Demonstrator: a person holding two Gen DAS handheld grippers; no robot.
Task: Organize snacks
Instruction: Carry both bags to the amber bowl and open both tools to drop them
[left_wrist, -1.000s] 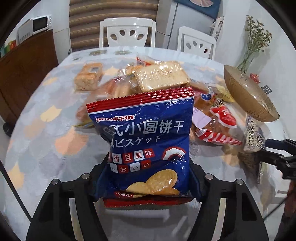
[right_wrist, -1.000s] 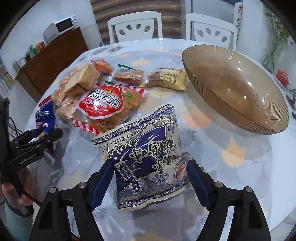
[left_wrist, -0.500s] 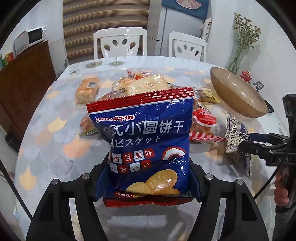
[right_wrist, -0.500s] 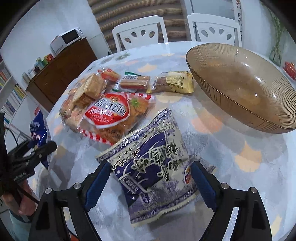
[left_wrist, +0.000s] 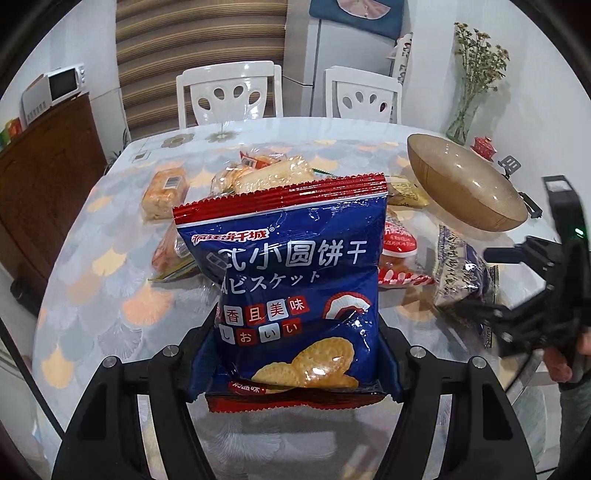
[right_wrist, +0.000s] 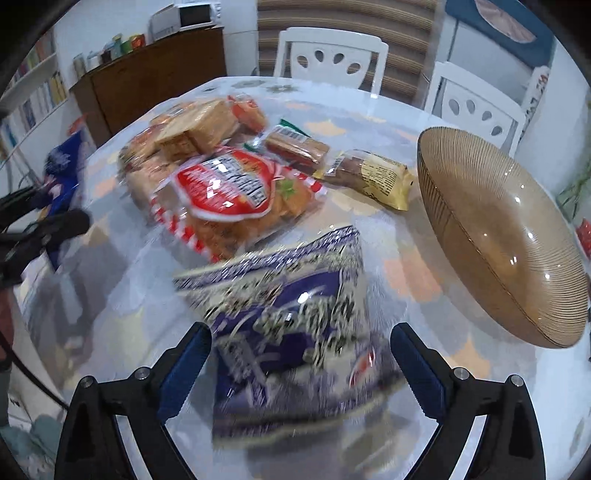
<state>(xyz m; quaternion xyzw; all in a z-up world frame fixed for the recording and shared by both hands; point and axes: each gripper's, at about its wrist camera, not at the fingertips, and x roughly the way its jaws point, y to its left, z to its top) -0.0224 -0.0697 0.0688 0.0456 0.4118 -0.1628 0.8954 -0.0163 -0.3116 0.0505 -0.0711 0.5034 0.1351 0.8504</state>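
Observation:
My left gripper (left_wrist: 299, 350) is shut on a blue biscuit bag (left_wrist: 295, 280) with a red top seal, held upright above the table. The right wrist view shows that bag (right_wrist: 62, 166) at the far left. A purple-and-white snack bag (right_wrist: 295, 314) lies blurred on the table between the fingers of my right gripper (right_wrist: 301, 365). Its jaws are opening, and the blue pads (right_wrist: 184, 365) stand clear of the bag on both sides. An empty amber glass bowl (right_wrist: 498, 236) sits to the right of it.
A pile of wrapped snacks lies mid-table: a red-and-white bag (right_wrist: 229, 188), clear packs of cakes (right_wrist: 199, 129), a brown bar (right_wrist: 295, 146) and a yellow packet (right_wrist: 376, 175). Two white chairs (left_wrist: 229, 92) stand behind the round table (left_wrist: 110, 266). A vase (left_wrist: 461, 125) stands at the right.
My right gripper's jaws have widened and let go of the purple-and-white bag, and its view has rolled. My left gripper has lifted the blue bag a little higher.

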